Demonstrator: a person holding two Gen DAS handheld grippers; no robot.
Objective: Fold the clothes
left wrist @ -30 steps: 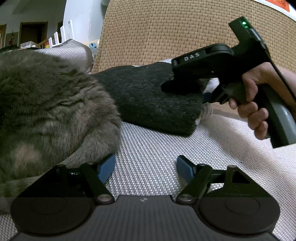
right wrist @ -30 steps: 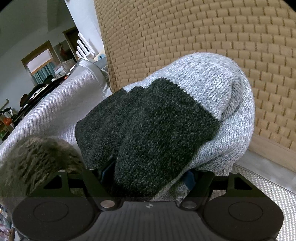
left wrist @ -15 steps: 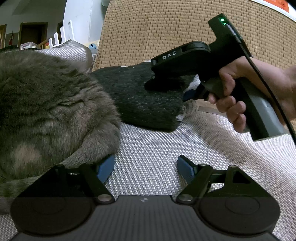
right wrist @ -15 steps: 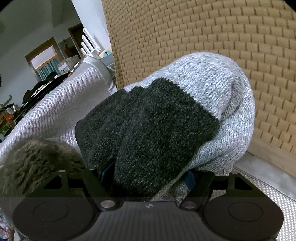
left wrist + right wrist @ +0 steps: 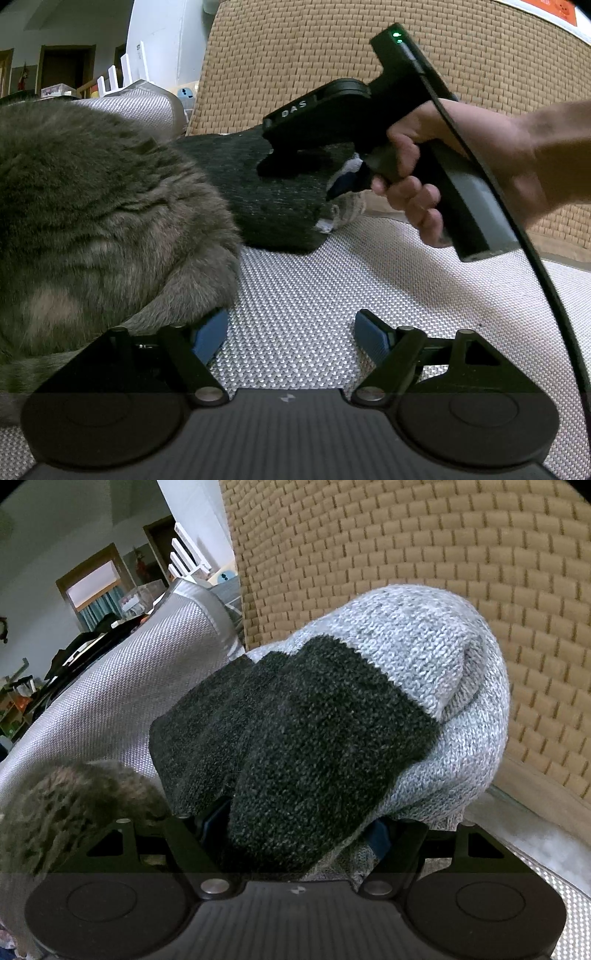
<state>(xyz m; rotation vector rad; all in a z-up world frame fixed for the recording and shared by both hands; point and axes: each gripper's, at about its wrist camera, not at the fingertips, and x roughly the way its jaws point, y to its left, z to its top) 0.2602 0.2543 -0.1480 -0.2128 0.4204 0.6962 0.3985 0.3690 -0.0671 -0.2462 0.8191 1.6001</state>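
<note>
1. One pale grey woven-fabric sofa seat (image 5: 332,280); tan woven-rattan backrest (image 5: 295,55) behind; doorway and cluttered room at far left.
2. Grey tabby cat (image 5: 92,221) lies on the seat, fur touching left gripper (image 5: 290,332), jaws released, nothing between.
3. Dark charcoal and light grey knitted sweater (image 5: 314,731), bunched in thick folds, lies against the backrest.
4. Long axis runs along the backrest; dark end toward the cat.
5. Right gripper (image 5: 295,830) jaws clenched on the sweater's folded edge.

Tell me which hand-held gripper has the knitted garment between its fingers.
The right hand-held gripper: the dark-and-light-grey knitted garment fills its gap. The left hand-held gripper stands open over bare sofa fabric beside the cat.
</note>
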